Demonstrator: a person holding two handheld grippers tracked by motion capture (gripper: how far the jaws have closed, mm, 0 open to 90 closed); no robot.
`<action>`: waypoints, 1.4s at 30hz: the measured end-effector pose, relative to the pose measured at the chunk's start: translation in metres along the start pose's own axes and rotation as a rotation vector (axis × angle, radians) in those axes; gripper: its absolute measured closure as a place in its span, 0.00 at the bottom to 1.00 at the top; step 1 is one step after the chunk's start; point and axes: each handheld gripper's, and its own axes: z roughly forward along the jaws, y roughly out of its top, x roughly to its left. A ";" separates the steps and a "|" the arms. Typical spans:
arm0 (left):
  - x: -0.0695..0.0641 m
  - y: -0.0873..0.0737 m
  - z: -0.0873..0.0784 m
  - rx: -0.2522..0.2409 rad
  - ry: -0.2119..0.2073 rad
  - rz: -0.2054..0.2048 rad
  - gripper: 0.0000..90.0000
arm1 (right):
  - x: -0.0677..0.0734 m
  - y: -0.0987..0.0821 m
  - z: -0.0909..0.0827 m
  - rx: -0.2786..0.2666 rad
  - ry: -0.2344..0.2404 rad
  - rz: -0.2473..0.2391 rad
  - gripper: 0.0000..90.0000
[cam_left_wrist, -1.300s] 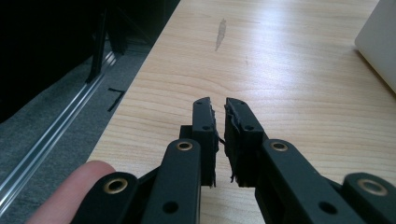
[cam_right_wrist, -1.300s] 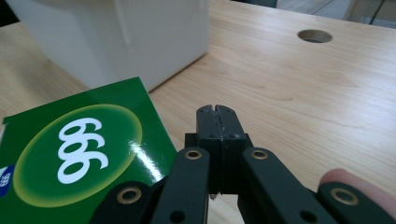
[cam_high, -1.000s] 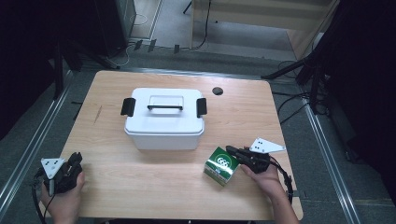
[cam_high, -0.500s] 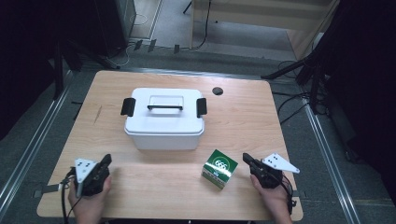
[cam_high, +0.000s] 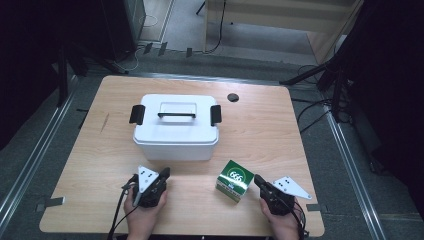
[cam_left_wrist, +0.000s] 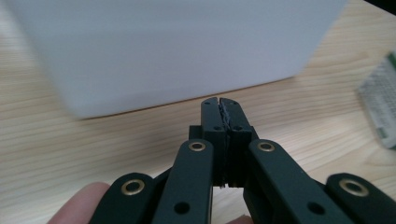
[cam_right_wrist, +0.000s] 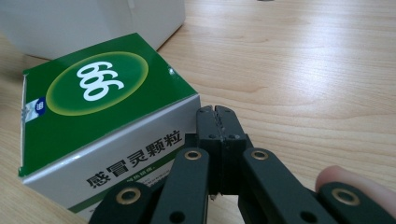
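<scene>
Since a second ago, one green box (cam_high: 234, 179) is lying free near the table's (cam_high: 260, 130) front edge, the right gripper (cam_high: 261, 182) having backed off it, jaws pressed together, empty. One white bin (cam_high: 176, 125) is sitting behind; the left gripper (cam_high: 163, 175) is now sitting just before it, jaws closed on nothing.

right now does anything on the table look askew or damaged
Only the green box is a little off: it sits turned at an angle to the table edge, while the white lidded bin sits square. No damage or spill shows.
</scene>
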 end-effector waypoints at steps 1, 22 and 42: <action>-0.006 0.002 0.003 0.001 -0.012 0.010 1.00 | 0.000 0.000 0.000 -0.003 -0.002 0.000 1.00; -0.082 0.010 0.026 0.068 -0.268 0.177 1.00 | 0.020 -0.001 0.011 0.013 0.068 -0.018 1.00; -0.054 -0.009 -0.008 0.029 -0.198 0.146 0.73 | 0.031 -0.006 -0.006 -0.051 0.003 -0.024 0.67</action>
